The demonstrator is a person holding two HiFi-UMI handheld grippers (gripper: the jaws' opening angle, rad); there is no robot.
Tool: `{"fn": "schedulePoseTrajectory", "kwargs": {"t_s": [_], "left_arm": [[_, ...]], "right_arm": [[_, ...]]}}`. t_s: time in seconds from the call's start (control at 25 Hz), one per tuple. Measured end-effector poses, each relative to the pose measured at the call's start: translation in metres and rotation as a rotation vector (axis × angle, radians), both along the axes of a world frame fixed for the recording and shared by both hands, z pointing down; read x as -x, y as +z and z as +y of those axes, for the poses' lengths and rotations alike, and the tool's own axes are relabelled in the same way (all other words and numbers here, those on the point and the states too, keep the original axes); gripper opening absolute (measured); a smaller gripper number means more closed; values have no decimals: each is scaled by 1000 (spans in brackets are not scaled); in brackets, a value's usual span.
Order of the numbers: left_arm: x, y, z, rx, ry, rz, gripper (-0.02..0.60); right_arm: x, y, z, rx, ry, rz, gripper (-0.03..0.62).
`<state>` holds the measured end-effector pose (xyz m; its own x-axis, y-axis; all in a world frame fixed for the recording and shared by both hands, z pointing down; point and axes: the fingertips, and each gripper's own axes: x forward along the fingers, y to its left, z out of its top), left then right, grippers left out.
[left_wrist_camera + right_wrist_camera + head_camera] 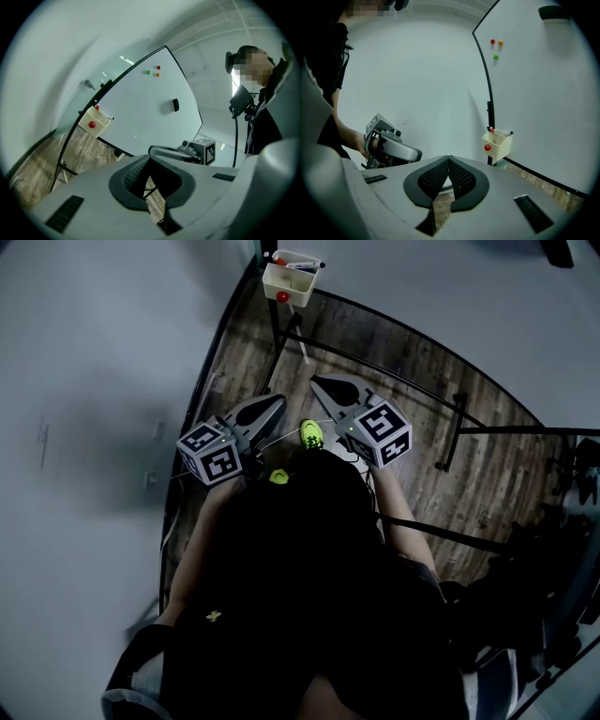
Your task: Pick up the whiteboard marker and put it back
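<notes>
A cream tray [291,282] hangs on the whiteboard's frame, with a red magnet [282,296] on its front. A whiteboard marker [302,265] lies across its top, and other markers stand inside. The tray [95,123] [497,144] sits ahead of both grippers, well apart from them. My left gripper [277,407] [149,158] is shut with nothing between its pads. My right gripper [319,382] [449,159] is shut and empty too. The two are held side by side above the wooden floor.
The whiteboard [140,108] [543,93] carries red, green and orange magnets and a black eraser [176,105]. Its black stand legs [450,442] spread over the wooden floor [412,362]. A grey wall [94,352] runs along the left. Yellow-green shoes [311,434] show below.
</notes>
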<state>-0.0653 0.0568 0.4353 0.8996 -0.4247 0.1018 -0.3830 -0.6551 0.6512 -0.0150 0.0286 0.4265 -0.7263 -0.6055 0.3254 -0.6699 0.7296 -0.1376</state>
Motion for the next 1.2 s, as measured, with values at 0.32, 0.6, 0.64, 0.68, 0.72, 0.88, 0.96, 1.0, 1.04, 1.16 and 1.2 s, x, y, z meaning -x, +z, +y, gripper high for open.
{"fn": "schedulePoseTrajectory", "kwargs": {"t_s": [0.32,0.6,0.64,0.68,0.72,0.88,0.96,1.0,1.04,1.16,1.2], "left_arm": [[-24,-1,-46,7,-44,-4,6],[-43,-5,-80,-14,-81,-17,6],[-45,-5,-85,-14,-87,-18,6],[-47,-6,-89,-14,-92,-19,6],[-49,-6,-93,-14,-98,-19,6],[-55,-7,-108,-21,-122,-18,6],[-59,-6,-114,-26,-128,-21,6],[-61,-6,-118,-27,-131,-23,6],[-64,-5,-121,-28,-133,-24,6],[-69,-6,-132,-33,-141,-33,6],[-70,-7,-135,-35,-145,-37,6]], "right_arm": [[-21,2,-51,8,-46,-7,20],[-34,1,-85,-4,-84,-2,20],[-36,1,-89,-7,-89,-2,20],[-38,1,-92,-9,-94,-2,19],[-40,1,-96,-11,-98,-3,20],[-49,0,-111,-21,-112,-4,20],[-53,-1,-119,-30,-118,-6,20],[-55,-1,-123,-33,-120,-8,20],[-56,-1,-127,-34,-123,-10,20],[-62,0,-138,-36,-131,-12,20],[-63,1,-141,-37,-133,-13,20]]}}
